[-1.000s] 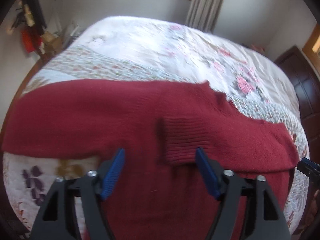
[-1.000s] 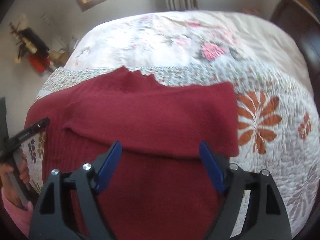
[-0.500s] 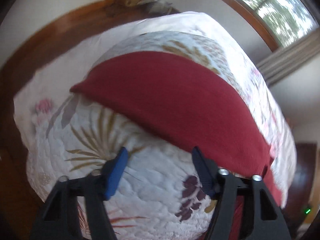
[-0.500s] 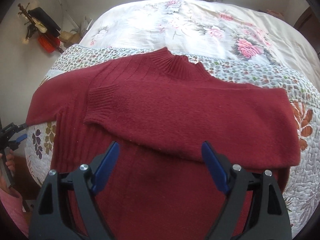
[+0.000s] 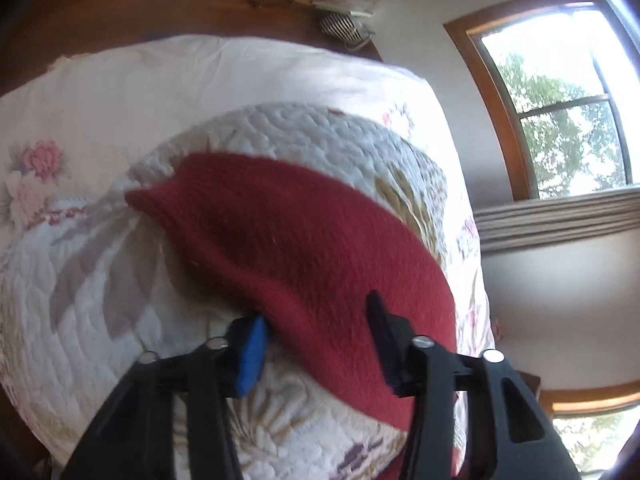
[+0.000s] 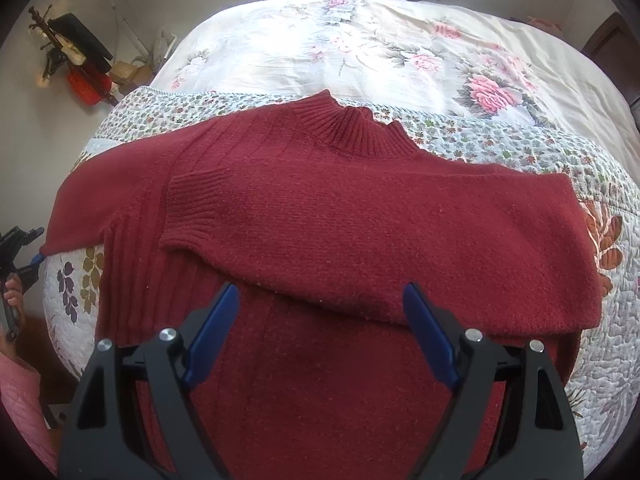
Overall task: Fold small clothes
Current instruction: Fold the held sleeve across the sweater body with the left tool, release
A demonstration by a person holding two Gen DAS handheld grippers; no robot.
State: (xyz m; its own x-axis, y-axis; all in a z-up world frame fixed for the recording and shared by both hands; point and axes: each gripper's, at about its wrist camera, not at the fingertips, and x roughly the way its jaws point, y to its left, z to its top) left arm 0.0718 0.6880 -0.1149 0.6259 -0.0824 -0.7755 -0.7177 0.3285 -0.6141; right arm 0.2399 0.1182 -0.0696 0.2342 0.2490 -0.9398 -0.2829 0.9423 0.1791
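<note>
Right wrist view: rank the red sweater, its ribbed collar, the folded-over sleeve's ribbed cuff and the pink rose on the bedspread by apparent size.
1. Red sweater, by far.
2. Ribbed collar.
3. Ribbed cuff and pink rose look alike; the rose lies farther away, so I won't rank them.

- Your left gripper [image 5: 316,332] now sits at the outstretched sleeve [image 5: 288,248] on the sweater's [image 6: 360,240] left side, jaws apart around its edge; a second ago it hovered over the sweater's middle.
- Your right gripper [image 6: 320,332] has pulled back from the sweater, so the collar [image 6: 360,132] and folded sleeve [image 6: 400,240] show fully.
</note>
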